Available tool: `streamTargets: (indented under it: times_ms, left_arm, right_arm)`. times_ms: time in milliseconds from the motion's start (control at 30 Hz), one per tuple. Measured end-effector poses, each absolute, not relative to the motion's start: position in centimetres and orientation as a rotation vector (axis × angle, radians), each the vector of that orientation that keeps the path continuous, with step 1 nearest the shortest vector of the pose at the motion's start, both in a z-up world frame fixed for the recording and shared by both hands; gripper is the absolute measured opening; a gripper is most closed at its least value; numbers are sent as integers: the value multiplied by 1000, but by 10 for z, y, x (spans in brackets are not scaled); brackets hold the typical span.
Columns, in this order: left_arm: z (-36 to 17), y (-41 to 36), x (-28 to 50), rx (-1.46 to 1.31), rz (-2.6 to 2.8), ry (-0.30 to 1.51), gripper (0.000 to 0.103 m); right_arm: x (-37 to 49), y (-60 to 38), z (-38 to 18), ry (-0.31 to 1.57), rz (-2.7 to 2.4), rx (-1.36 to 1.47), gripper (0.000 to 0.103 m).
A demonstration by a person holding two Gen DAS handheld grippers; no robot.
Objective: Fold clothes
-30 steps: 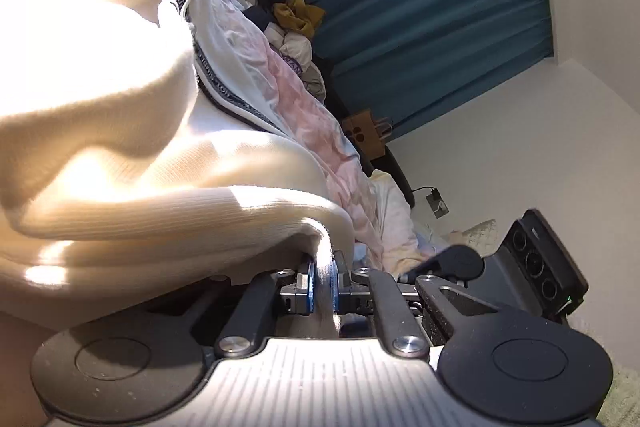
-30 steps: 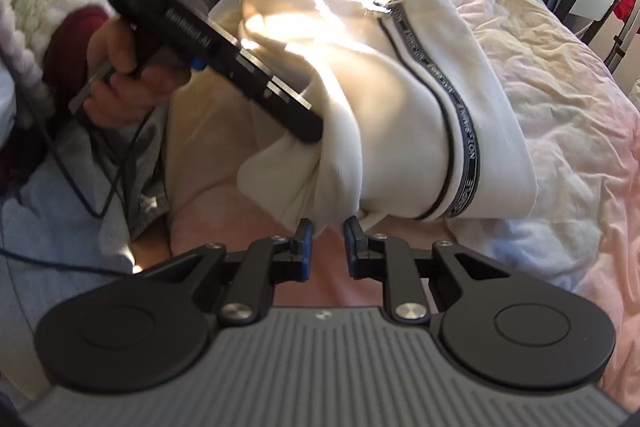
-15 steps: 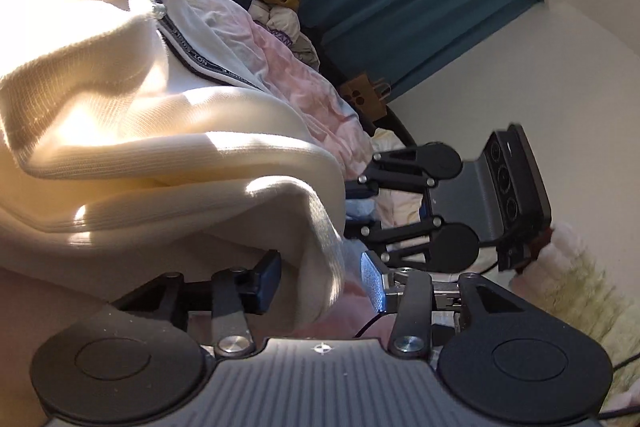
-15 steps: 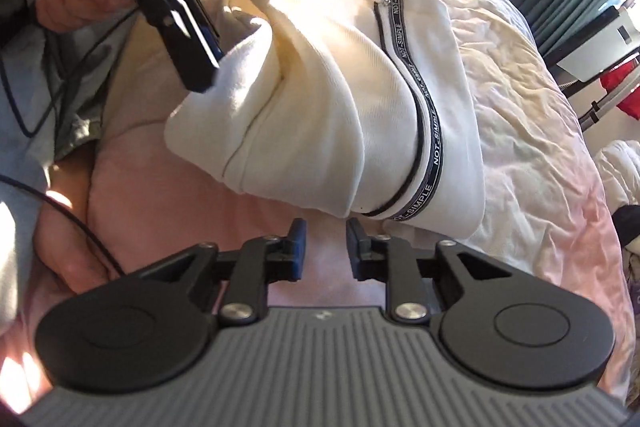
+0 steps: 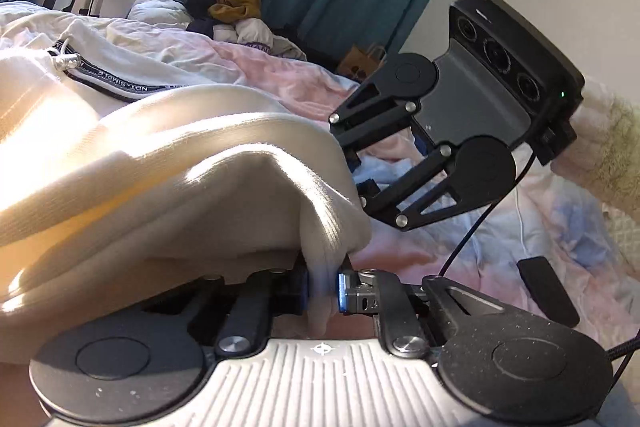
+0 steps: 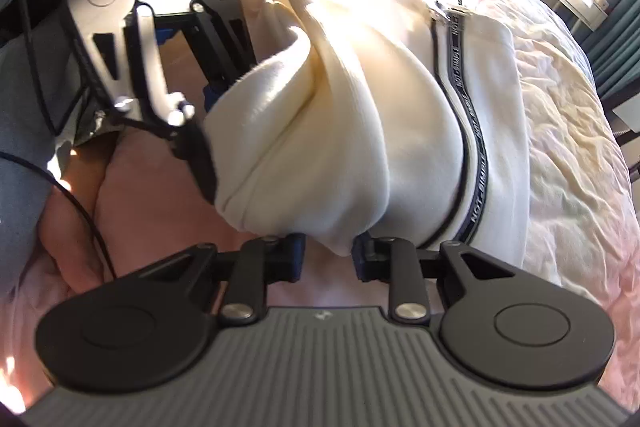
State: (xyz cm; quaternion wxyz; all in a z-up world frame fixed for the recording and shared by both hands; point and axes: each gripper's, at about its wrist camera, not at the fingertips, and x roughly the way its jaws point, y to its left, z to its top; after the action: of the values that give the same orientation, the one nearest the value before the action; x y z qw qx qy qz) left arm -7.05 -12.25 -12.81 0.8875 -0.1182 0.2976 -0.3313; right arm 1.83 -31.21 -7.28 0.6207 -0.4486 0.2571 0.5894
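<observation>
Cream knit fills both views: the sweatshirt (image 6: 360, 99) we are folding lies bunched on the pink duvet (image 6: 560, 131), its black lettered tape (image 6: 476, 163) running down the right side toward the near edge.

Our left gripper (image 5: 322, 291) has just been closing, and its blue pads now pinch a ribbed fold of the cream fabric between them; that grip looks real but thin, on the very edge of the cloth. Our right gripper (image 6: 328, 257) has also just been closing, with a rounded lobe of the sweatshirt hanging between its jaws. In its own view a little space shows on either side of the cloth, so we judge the pads are not yet pressing; seen from the left wrist camera, its fingertips are hidden behind the fabric.

What could go wrong from here, as we read it:

- If we lift before the right jaws bite, that corner stays on the bed and the garment twists instead of folding flat.
- The left pinch holds only a narrow ridge of rib; a quick pull could slip it free.
- Both grippers stand close together at the near corner, so the bunched layers may be caught double, locking in creases.
- The black cable (image 5: 476, 223) trailing across the duvet at the right could snag a moving hand.
- Strong sun washes out the far folds, so we cannot tell how the sleeves lie.
</observation>
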Motion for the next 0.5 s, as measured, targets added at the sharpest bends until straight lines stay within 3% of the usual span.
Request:
streamTargets:
  times_ms: [267,500]
  left_arm:
    - [-95,-108,-71,-309,-650,483,7]
    - [-92,-110,-80,-291,-585,491,7]
  right_arm:
    - [-13,-328,-47,556,1268,-891,12]
    - [-53,-321,-50,579,1134,-788,9]
